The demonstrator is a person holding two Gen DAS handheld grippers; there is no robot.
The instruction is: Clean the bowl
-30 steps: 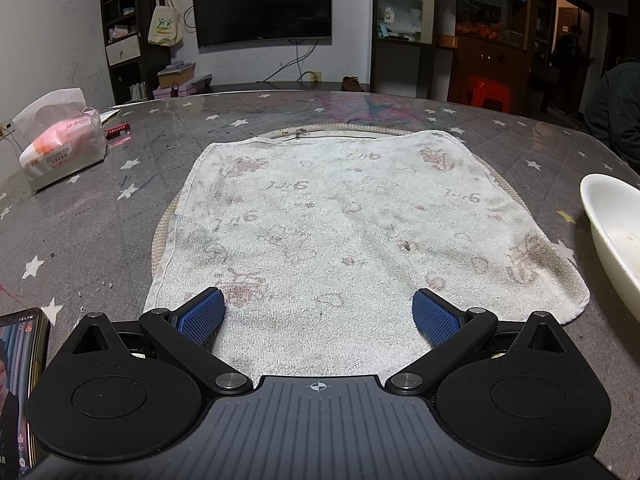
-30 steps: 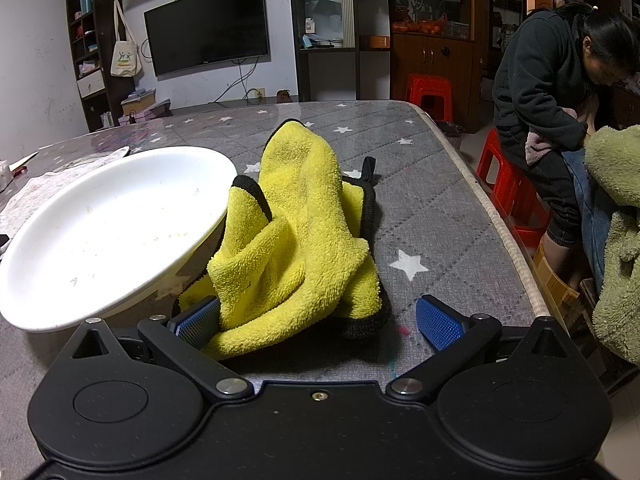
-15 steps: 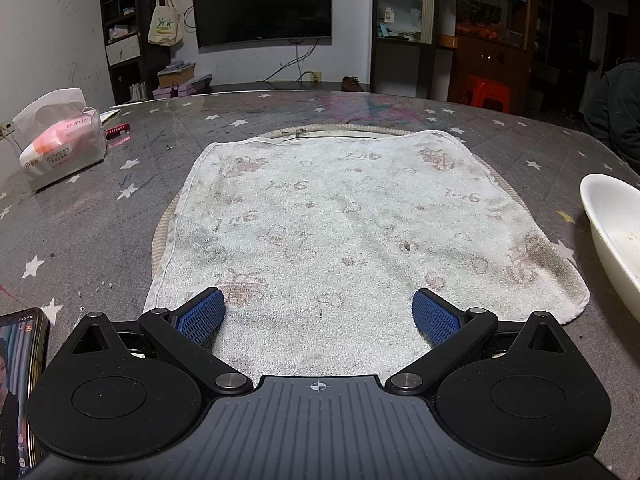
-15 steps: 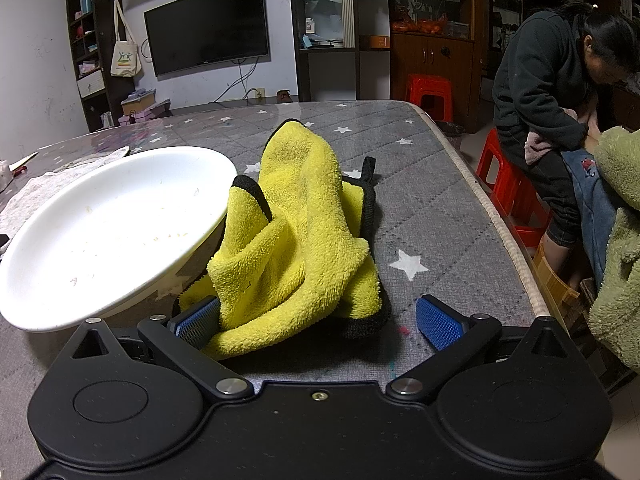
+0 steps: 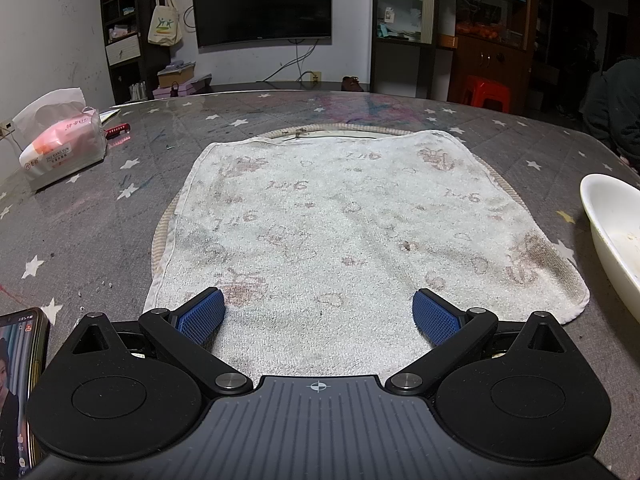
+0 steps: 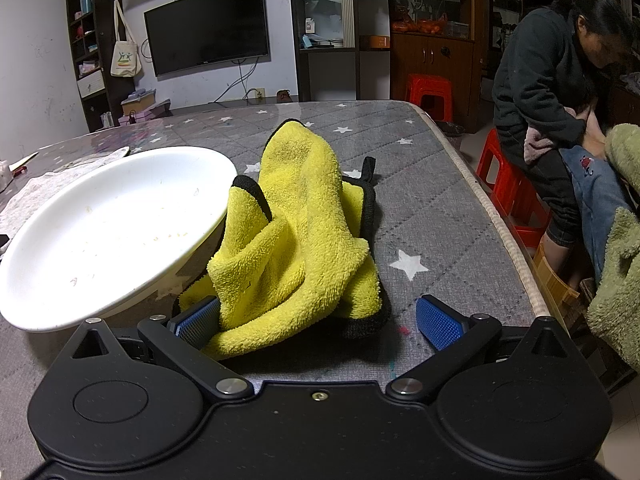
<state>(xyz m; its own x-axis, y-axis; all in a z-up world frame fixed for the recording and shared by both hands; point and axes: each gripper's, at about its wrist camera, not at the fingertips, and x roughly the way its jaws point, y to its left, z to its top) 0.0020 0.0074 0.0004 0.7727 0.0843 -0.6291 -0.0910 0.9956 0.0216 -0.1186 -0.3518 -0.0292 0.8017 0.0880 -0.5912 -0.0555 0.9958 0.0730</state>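
Observation:
A wide white bowl (image 6: 108,232) with small food specks stands left in the right wrist view; its rim (image 5: 612,232) shows at the right edge of the left wrist view. A crumpled yellow cloth with black trim (image 6: 296,248) lies against the bowl's right side. My right gripper (image 6: 320,318) is open, low on the table, its fingers either side of the cloth's near end, the left pad (image 6: 196,320) touching it. My left gripper (image 5: 318,316) is open over the near edge of a stained white towel (image 5: 340,224), holding nothing.
A tissue pack (image 5: 60,144) sits far left and a phone (image 5: 18,392) lies by the left gripper. The table edge (image 6: 504,232) runs along the right; a person (image 6: 560,92) sits on a red stool beyond it, beside green fleece (image 6: 620,272).
Both grippers and the table objects have stayed put. Only the seated person at the right has shifted slightly.

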